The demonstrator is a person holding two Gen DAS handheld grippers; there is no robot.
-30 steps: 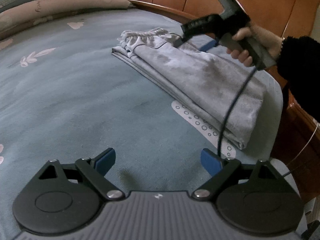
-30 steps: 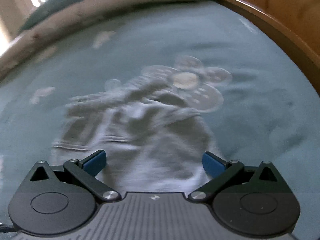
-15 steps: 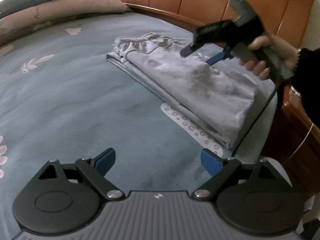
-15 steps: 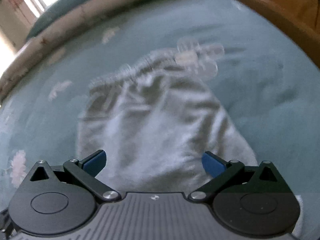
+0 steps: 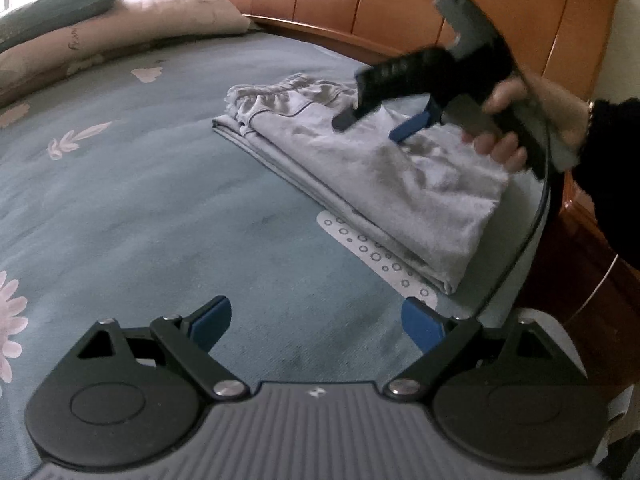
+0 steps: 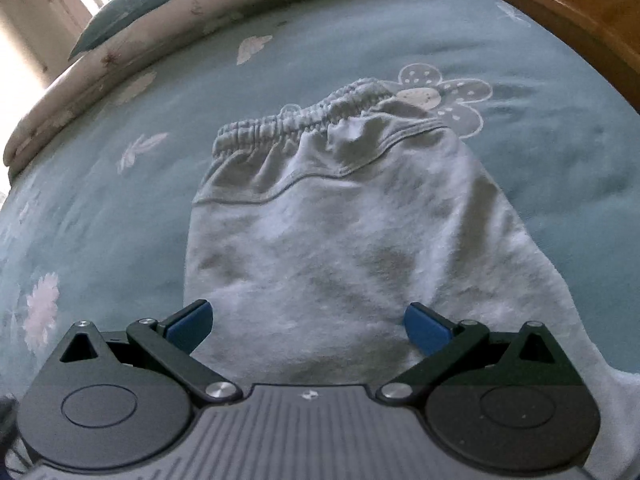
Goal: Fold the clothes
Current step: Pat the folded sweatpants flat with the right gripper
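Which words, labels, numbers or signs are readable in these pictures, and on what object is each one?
No text can be read.
Pillow: faint dark script, too blurred to read.
Left gripper and right gripper: a small white emblem on each body, a mark, not letters.
Trousers: no label visible.

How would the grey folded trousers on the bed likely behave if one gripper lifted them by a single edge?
The trousers would probably droop and unfold: they are soft cloth in loose layers, with nothing holding the layers together. They look light, lying nearly flat on the bedspread. The gathered waistband seems thicker, so it may give a firmer grip.
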